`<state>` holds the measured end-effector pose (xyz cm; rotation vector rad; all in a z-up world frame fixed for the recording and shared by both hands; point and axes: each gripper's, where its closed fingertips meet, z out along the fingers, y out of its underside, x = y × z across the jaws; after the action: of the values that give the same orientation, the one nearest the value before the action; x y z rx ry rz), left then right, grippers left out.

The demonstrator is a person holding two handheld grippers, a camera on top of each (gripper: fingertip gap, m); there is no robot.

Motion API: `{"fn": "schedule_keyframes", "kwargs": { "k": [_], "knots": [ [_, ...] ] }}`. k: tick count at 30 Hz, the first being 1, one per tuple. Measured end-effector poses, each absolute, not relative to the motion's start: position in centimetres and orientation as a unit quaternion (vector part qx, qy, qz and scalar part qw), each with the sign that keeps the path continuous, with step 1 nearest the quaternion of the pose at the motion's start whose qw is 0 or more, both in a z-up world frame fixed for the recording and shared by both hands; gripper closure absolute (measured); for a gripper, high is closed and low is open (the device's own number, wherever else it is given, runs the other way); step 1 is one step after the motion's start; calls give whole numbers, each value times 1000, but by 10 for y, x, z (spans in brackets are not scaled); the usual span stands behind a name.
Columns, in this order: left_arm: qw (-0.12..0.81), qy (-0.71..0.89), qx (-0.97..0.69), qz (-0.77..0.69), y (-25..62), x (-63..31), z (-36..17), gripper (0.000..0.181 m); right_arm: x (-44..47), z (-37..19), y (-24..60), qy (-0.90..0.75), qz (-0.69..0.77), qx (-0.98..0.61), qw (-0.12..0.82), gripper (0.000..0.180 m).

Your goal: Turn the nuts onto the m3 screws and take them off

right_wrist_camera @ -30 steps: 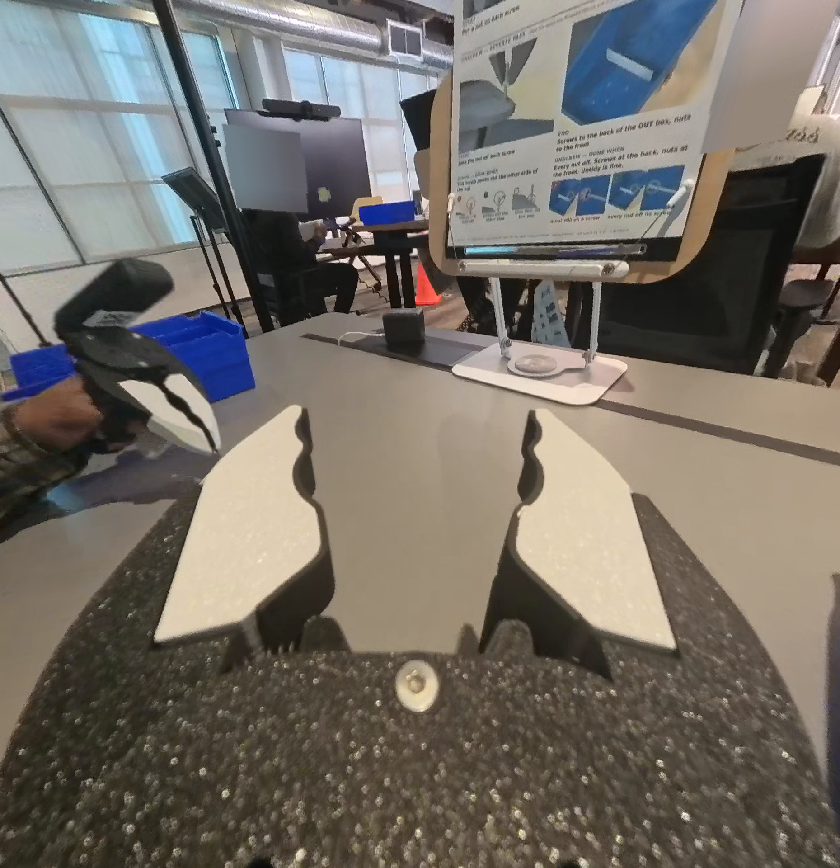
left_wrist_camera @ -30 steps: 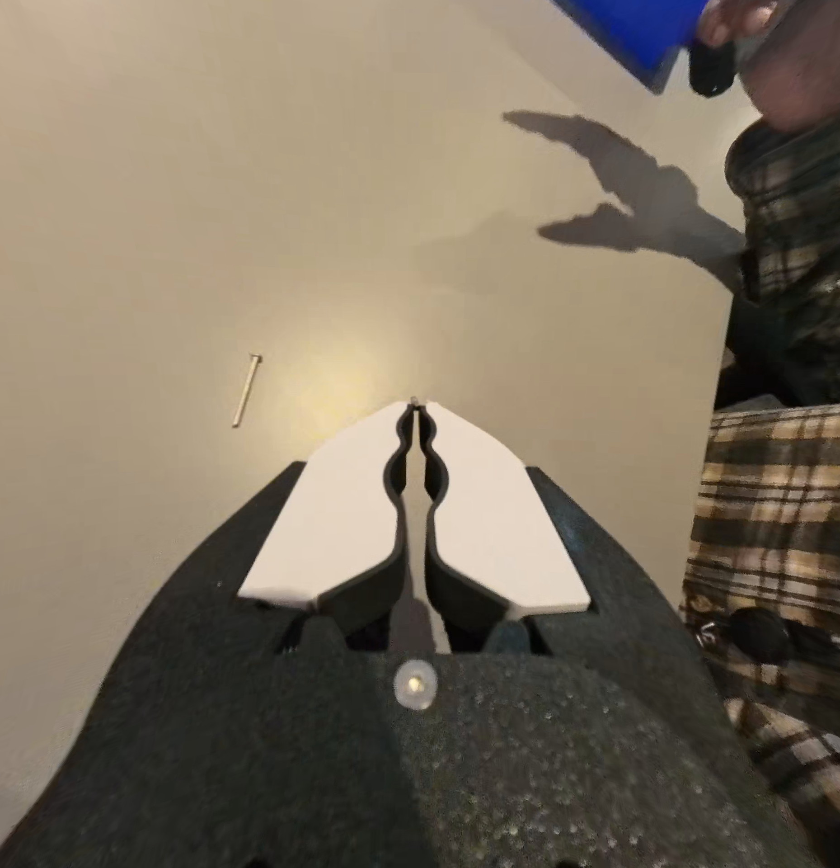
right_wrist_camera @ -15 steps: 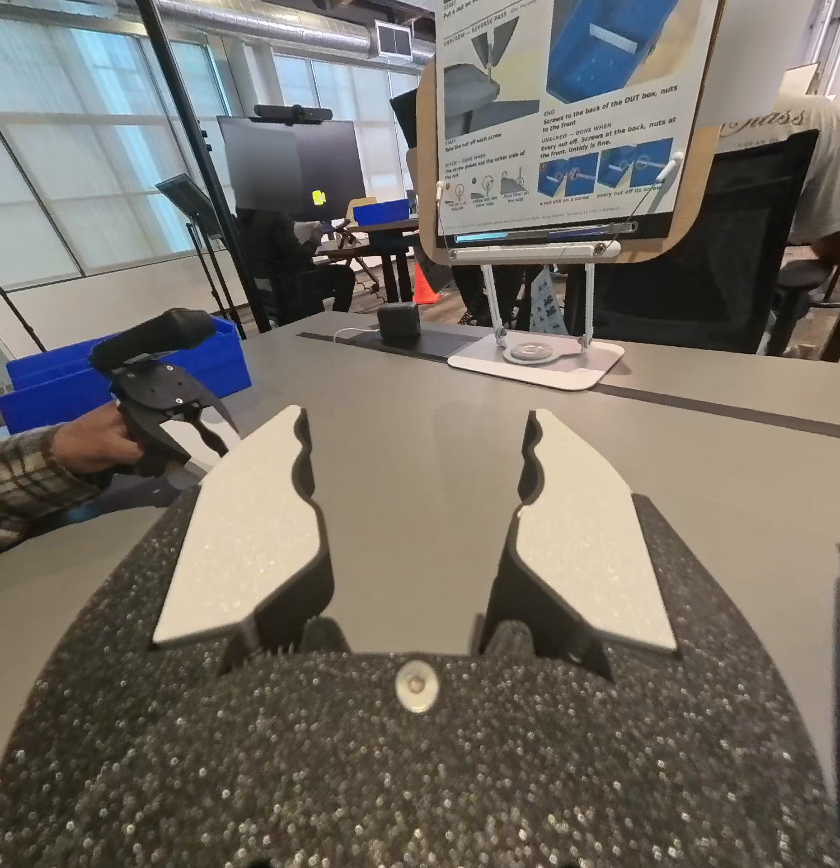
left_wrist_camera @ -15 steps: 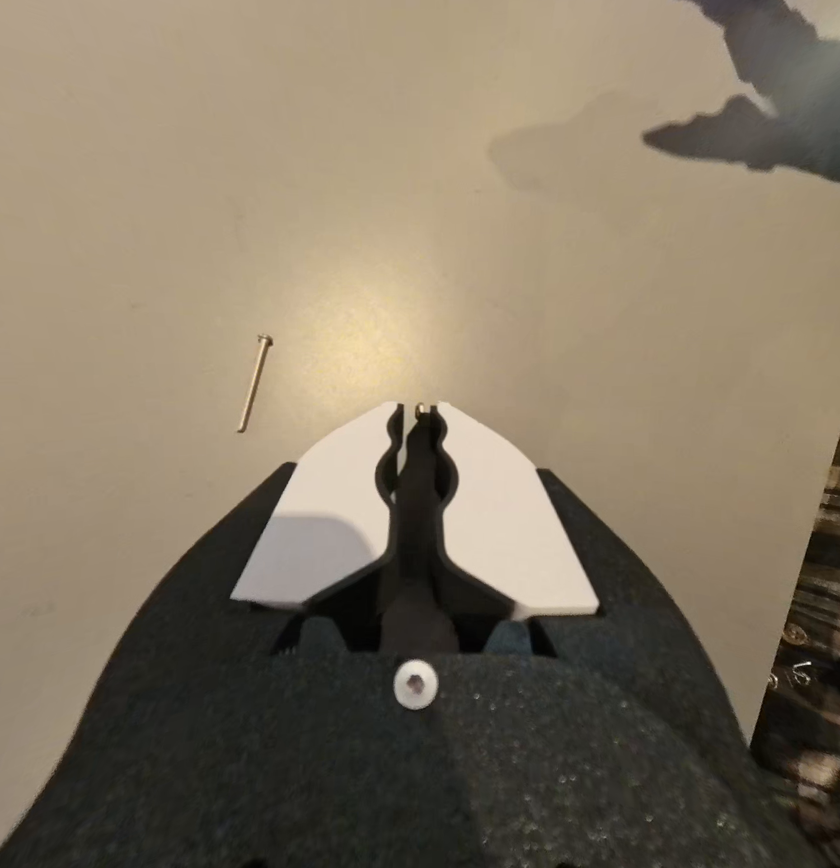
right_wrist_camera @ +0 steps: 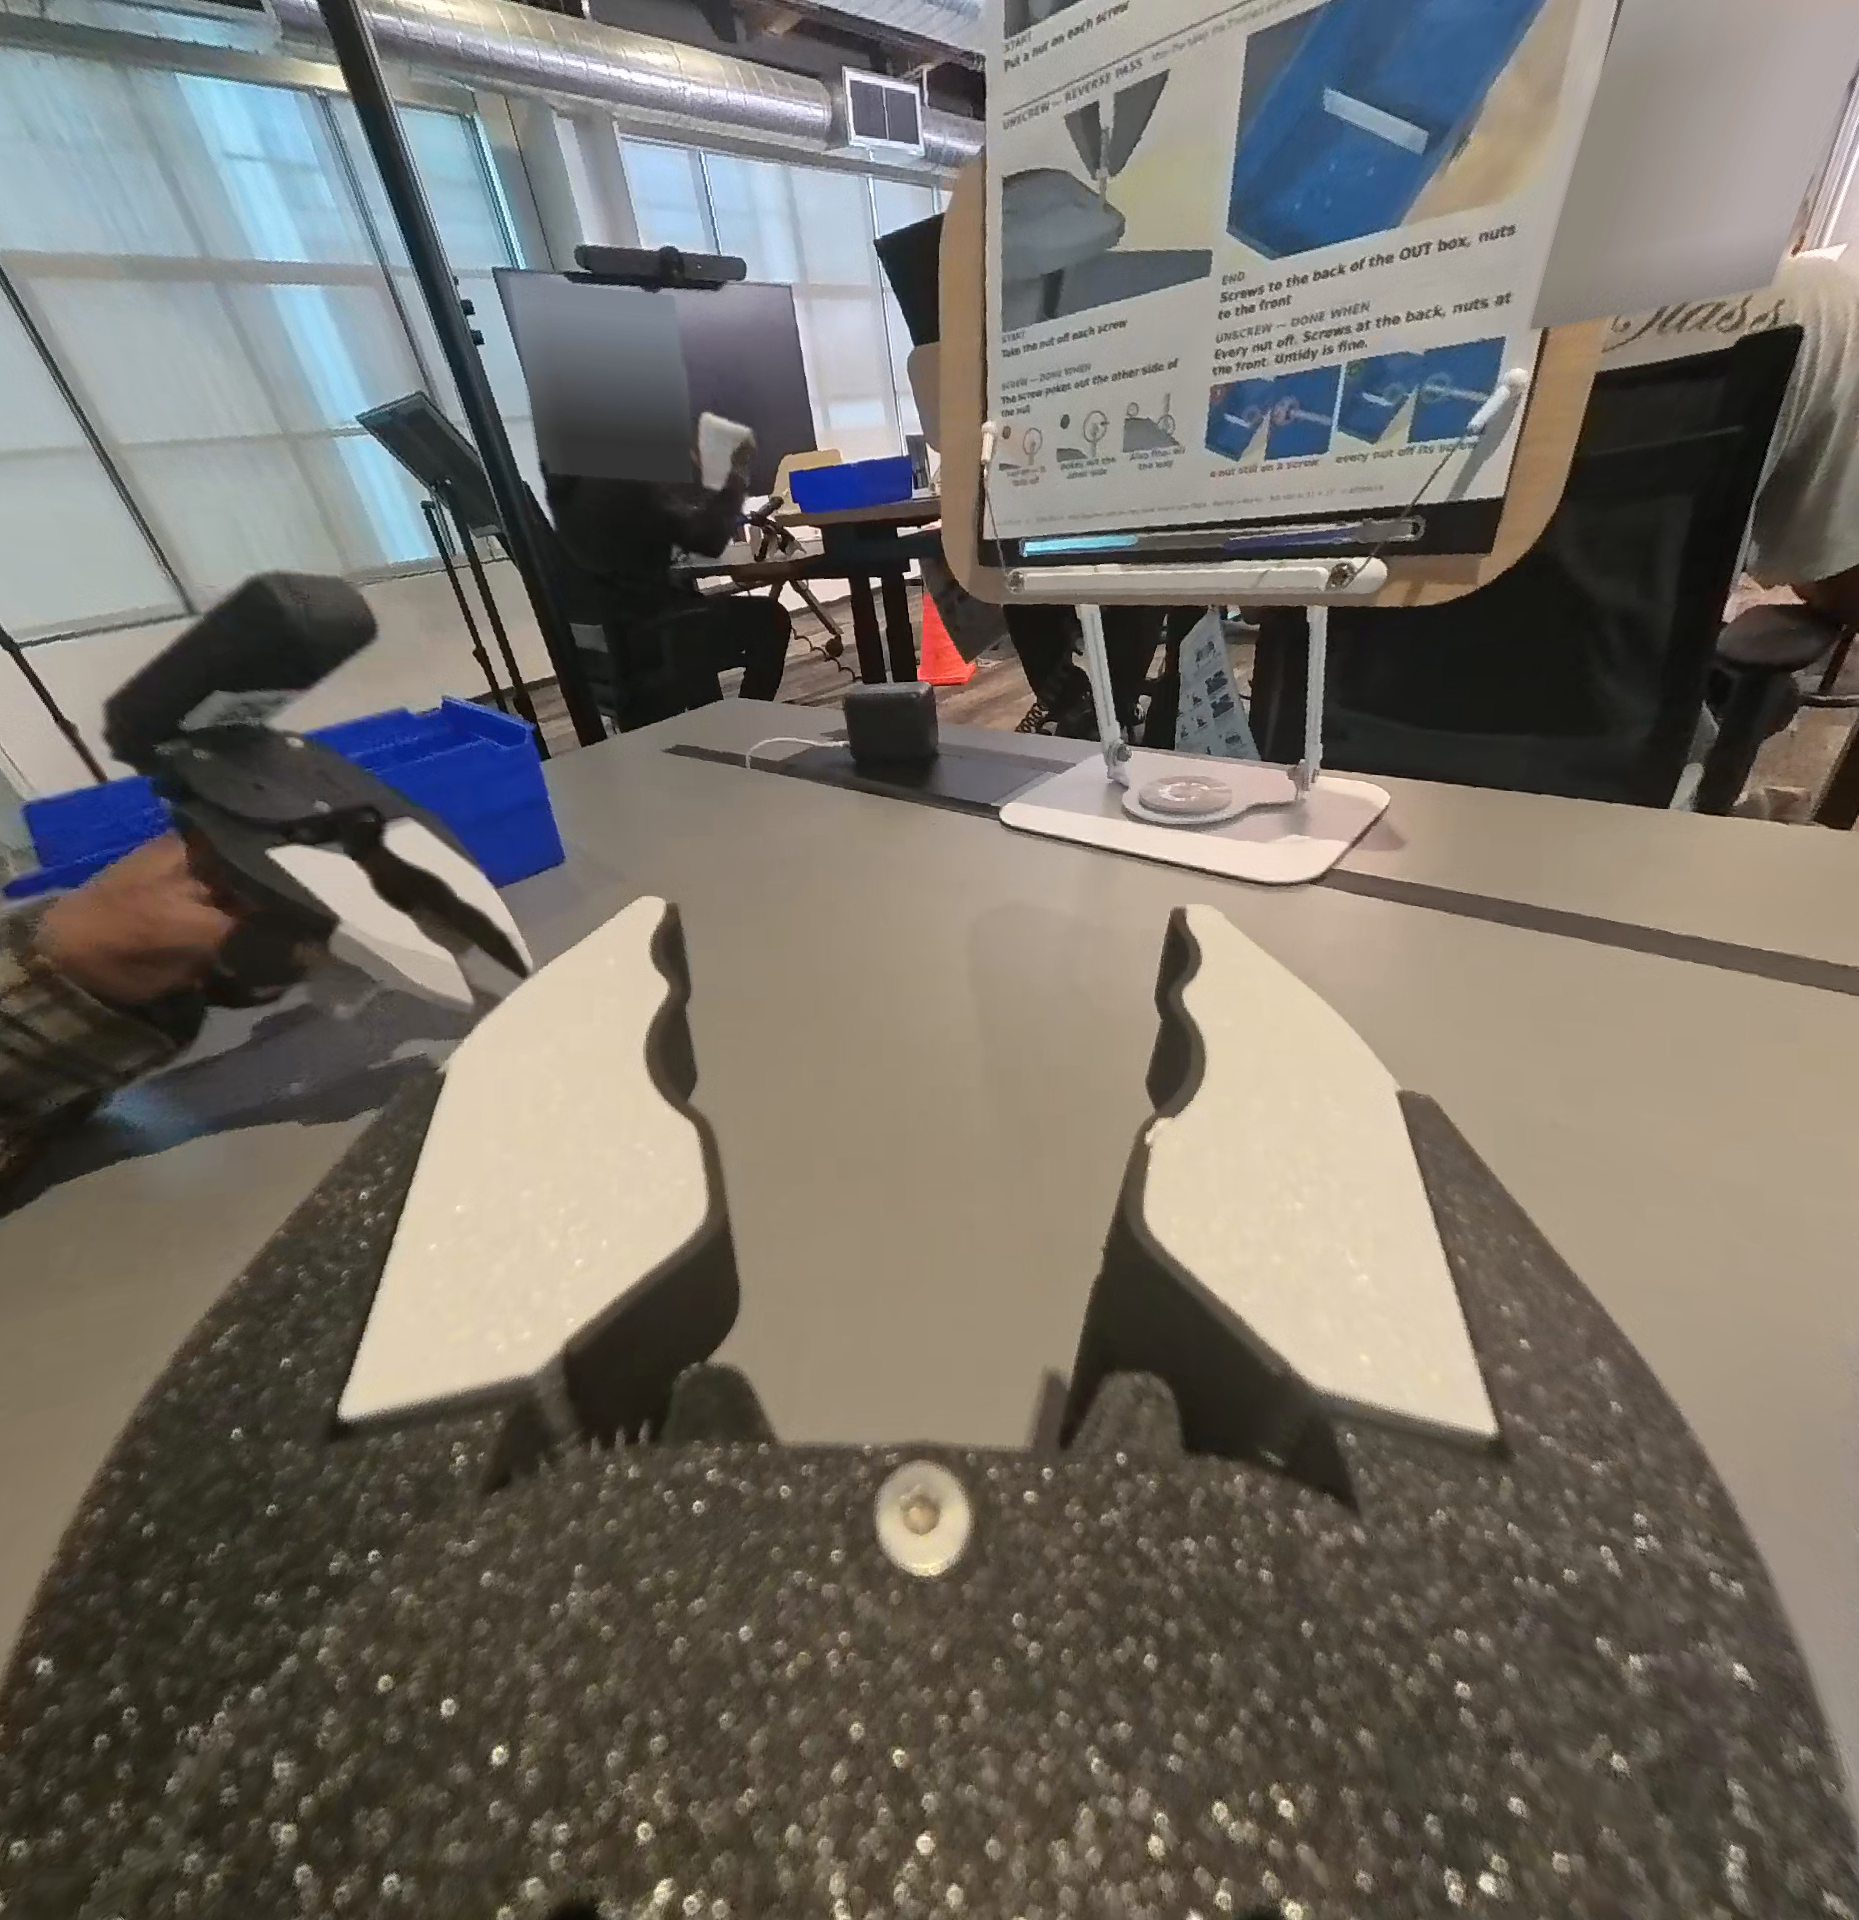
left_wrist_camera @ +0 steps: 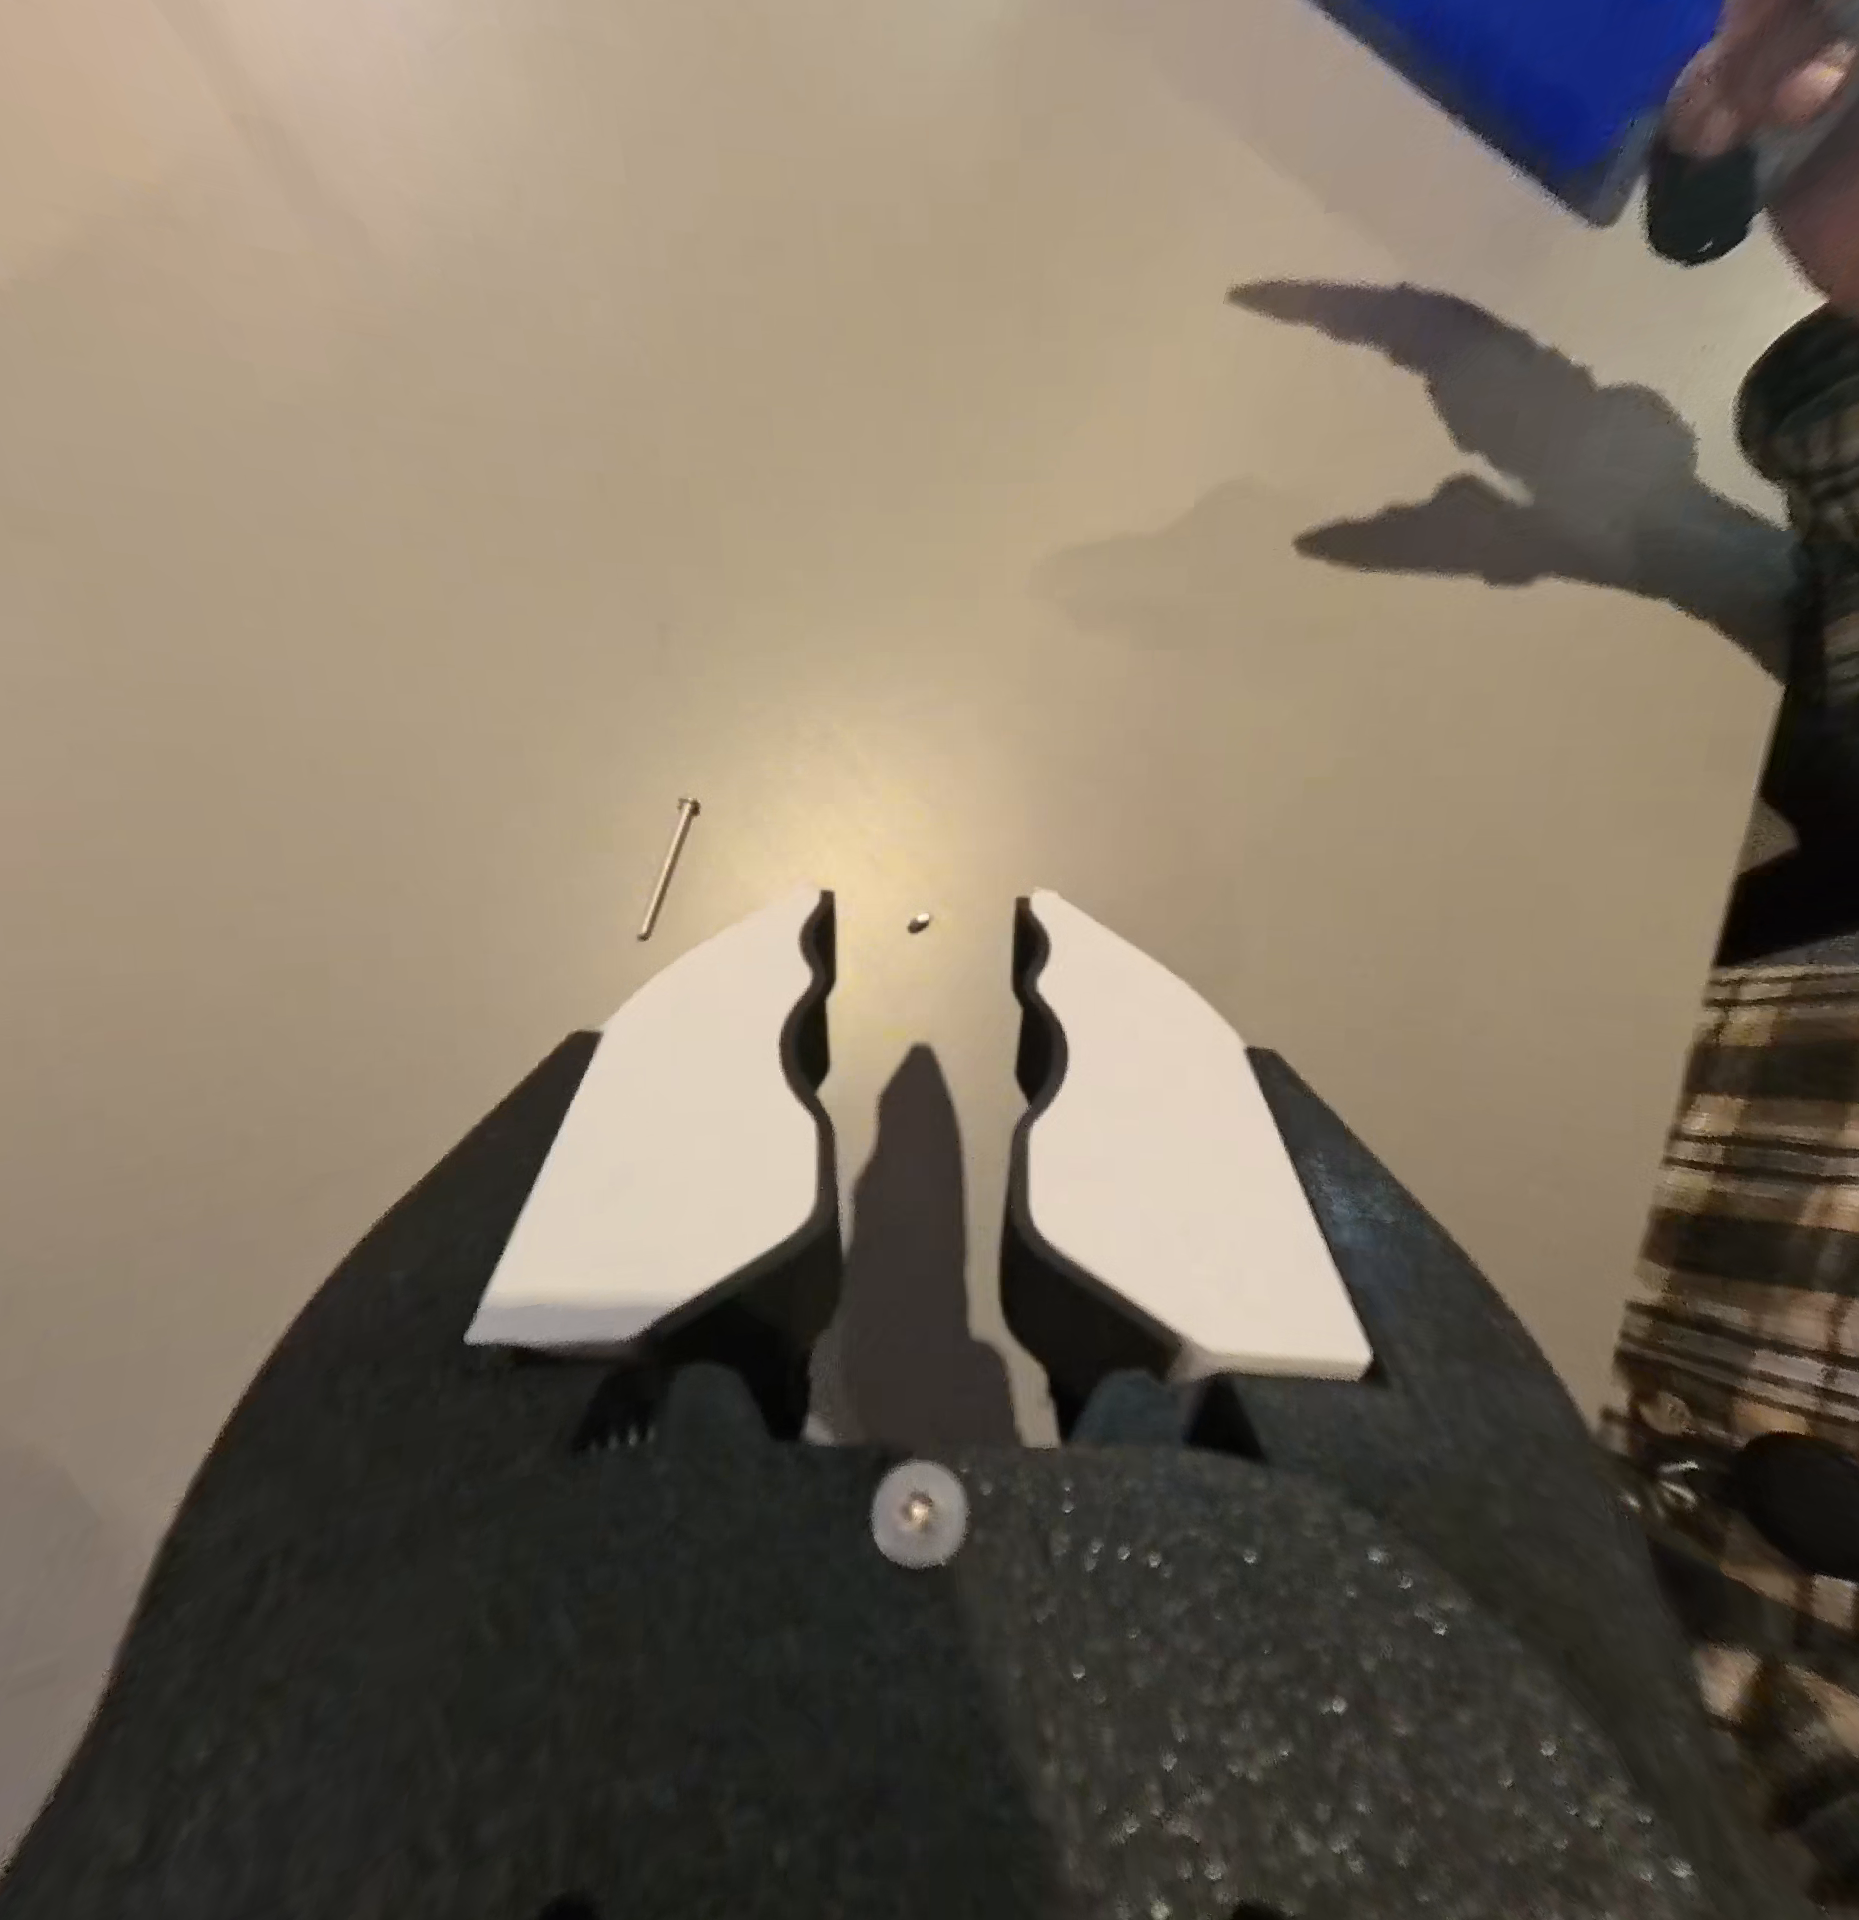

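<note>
Left wrist view: the left tongs are hanging released over the beige table, straddling a tiny metal nut. A thin silver screw is lying just left of the nut, apart.

Right wrist view: the right tongs are gaping empty, seemingly waiting.

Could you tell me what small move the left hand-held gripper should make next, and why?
Probably lower and close on the nut. The left hand-held gripper is open, the nut lies loose on the table between its fingertips, and the screw lies apart to the left.
</note>
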<state>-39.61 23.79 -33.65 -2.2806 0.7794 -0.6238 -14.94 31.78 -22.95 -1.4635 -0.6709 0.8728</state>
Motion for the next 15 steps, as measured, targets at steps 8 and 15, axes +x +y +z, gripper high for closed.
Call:
{"fn": "schedule_keyframes", "kwargs": {
  "k": [8,15],
  "knots": [
    [405,261,-862,-155,206,-465,-227,143,-154,-229,314,-292,385,-628,611,93],
    [328,83,-938,72,157,-701,-209,132,-149,-229,310,-288,392,-621,615,93]
  ]
}}
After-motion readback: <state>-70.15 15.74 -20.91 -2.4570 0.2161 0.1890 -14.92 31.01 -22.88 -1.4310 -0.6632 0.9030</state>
